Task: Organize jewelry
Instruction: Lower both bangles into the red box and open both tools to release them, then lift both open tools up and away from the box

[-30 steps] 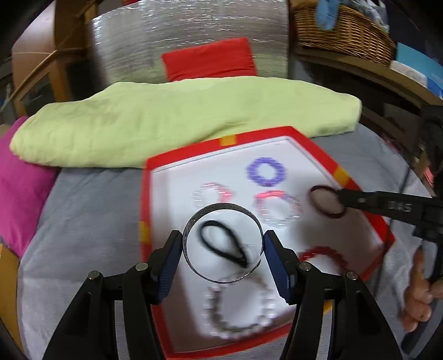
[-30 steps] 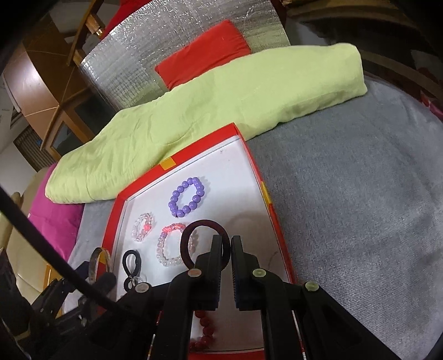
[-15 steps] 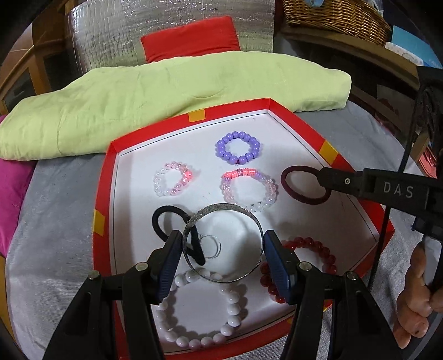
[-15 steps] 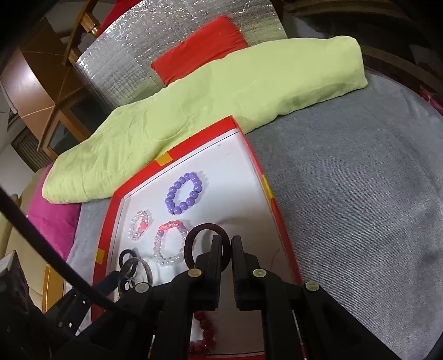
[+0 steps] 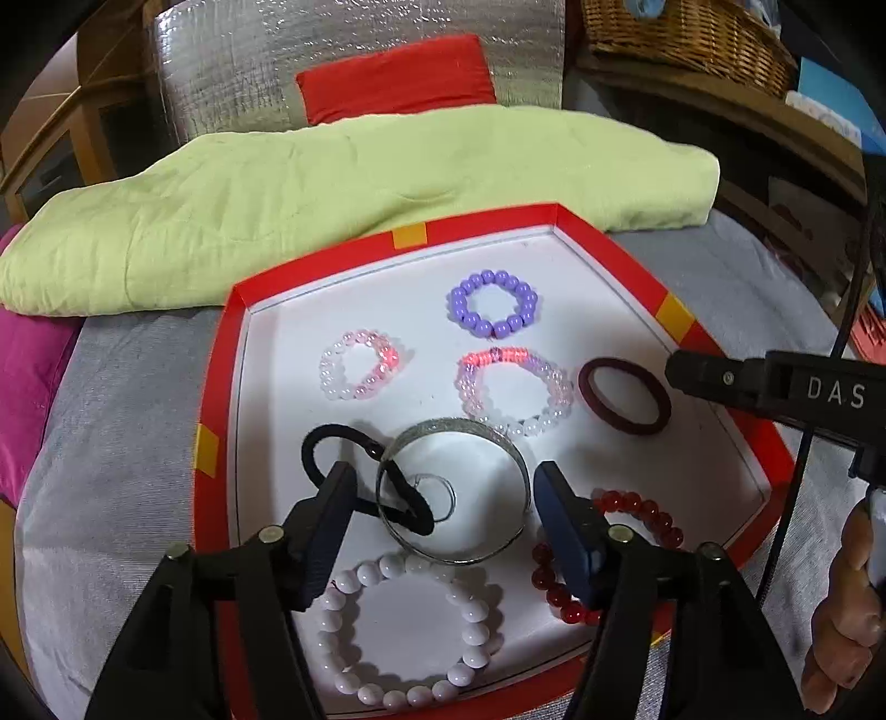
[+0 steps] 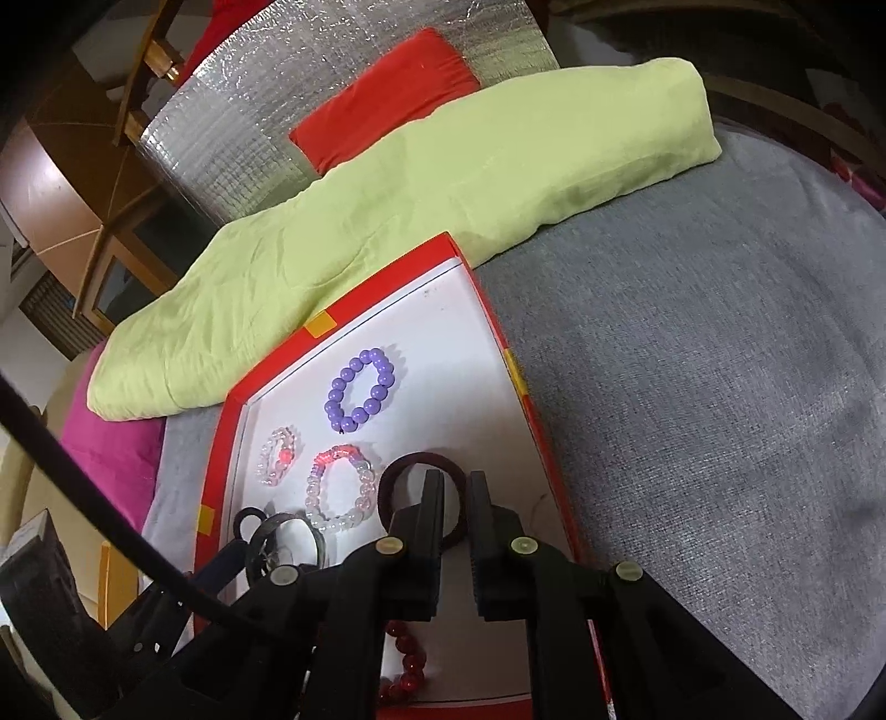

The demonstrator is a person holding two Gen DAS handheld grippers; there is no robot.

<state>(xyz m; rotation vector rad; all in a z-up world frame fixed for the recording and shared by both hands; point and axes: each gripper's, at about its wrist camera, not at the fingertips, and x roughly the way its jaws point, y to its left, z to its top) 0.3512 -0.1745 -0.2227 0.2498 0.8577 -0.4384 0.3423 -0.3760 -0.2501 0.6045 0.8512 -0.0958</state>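
A red-rimmed white tray (image 5: 221, 387) holds several bracelets. A silver bangle (image 5: 451, 432) lies on it over a black hair tie (image 5: 332, 443). My left gripper (image 5: 443, 487) straddles the bangle; its jaws are opening and the pads stand just off the metal. A maroon ring (image 5: 623, 396) lies flat at the tray's right side. My right gripper (image 6: 457, 482) is opening by a narrow gap, with the ring's (image 6: 421, 459) edge still between its tips and no visible press. Purple (image 5: 493, 304), pink (image 5: 360, 371), white (image 5: 410, 626) and red (image 5: 637, 509) bead bracelets lie around.
The tray sits on a grey cover (image 5: 111, 443). A folded green cloth (image 5: 332, 210) lies along its far edge, a magenta cushion (image 5: 27, 387) at left and a wicker basket (image 5: 681, 33) at back right. A person's hand (image 5: 847, 609) grips the right tool.
My left gripper came in lower over the tray with the bangle, then its pads parted from it. The maroon ring dropped flat as the right gripper's grip loosened.
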